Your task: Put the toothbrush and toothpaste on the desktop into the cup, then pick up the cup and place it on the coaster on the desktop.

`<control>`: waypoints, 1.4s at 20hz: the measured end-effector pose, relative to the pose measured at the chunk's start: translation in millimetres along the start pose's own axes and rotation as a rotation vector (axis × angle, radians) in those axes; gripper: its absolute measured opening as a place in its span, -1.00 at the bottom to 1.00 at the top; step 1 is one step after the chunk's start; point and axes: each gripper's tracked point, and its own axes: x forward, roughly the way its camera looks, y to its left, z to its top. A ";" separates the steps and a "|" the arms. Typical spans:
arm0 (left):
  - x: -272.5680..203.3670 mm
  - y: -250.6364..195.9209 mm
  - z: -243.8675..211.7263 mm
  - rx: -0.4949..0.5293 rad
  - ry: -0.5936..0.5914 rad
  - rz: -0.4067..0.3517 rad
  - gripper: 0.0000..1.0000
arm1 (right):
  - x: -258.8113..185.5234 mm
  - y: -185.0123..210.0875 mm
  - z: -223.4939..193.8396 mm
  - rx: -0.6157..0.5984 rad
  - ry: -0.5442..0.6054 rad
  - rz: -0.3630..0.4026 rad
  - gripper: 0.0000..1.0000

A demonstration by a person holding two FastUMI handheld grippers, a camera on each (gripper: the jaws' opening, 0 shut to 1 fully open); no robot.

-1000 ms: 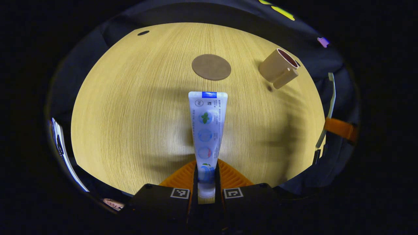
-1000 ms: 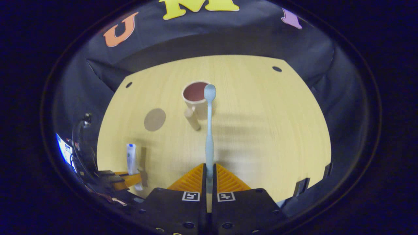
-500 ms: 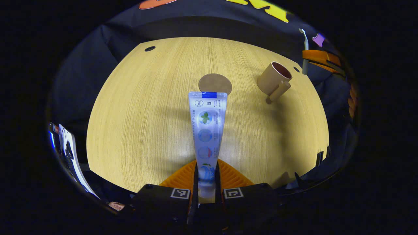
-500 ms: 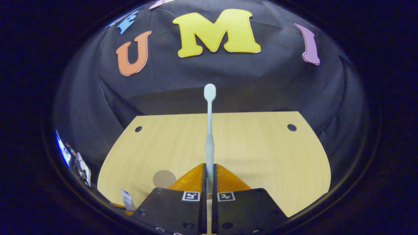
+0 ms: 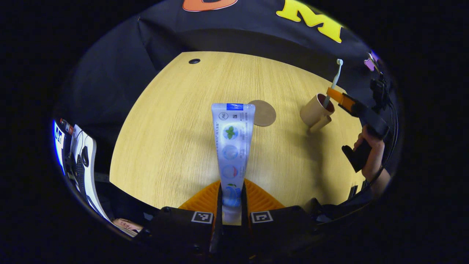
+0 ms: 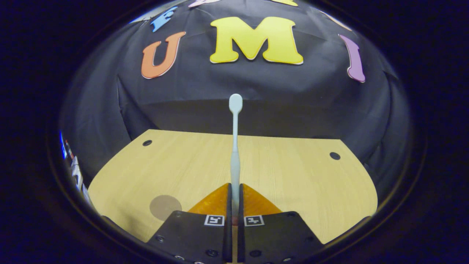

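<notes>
In the right gripper view, the right gripper (image 6: 233, 194) is pinching the toothbrush (image 6: 235, 146) between its 2 fingers, and the brush is pointing straight up and away, its head standing against the dark wall. The wooden desktop (image 6: 293, 176) is spreading out below. The round coaster (image 6: 165, 207) is lying flat at the lower left, apart from the gripper.

My left hand-held gripper (image 5: 231, 200) at 6 o'clock of left gripper view, fingers clamped on toothpaste (image 5: 232, 146), tube pointing to 12 o'clock. My right hand-held gripper (image 6: 233, 200) at 6 o'clock of right gripper view, fingers pinched on toothbrush (image 6: 235, 146), head toward 12 o'clock. In left gripper view, right hand-held gripper at 3 o'clock, my hand (image 5: 370, 152) wrapped round its grip, wrist angled down.
</notes>
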 end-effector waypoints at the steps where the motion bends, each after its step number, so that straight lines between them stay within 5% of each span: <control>1: -1.2 2.0 2.7 0.004 -0.010 0.005 -0.53 | 2.1 1.1 -5.2 -0.003 0.000 0.000 -0.92; 6: -3.4 -6.0 4.5 0.011 -0.031 -0.012 -0.53 | 6.8 1.2 -10.1 -0.046 -0.007 0.010 -0.92; 14: -2.8 -23.6 22.6 0.034 -0.107 -0.045 -0.53 | -5.4 -6.8 -9.4 -0.016 0.007 0.019 0.39; 15: -5.2 -31.5 31.1 0.041 -0.147 -0.058 -0.52 | -11.5 -7.5 -3.3 -0.013 -0.003 0.030 0.73; 16: -6.5 -40.0 41.9 0.050 -0.189 -0.074 -0.53 | -19.0 -10.4 3.1 -0.008 -0.009 0.032 0.84; 28: -30.6 -189.4 189.7 0.160 -0.731 -0.302 -0.53 | -128.3 -83.3 48.3 0.025 -0.115 -0.019 0.93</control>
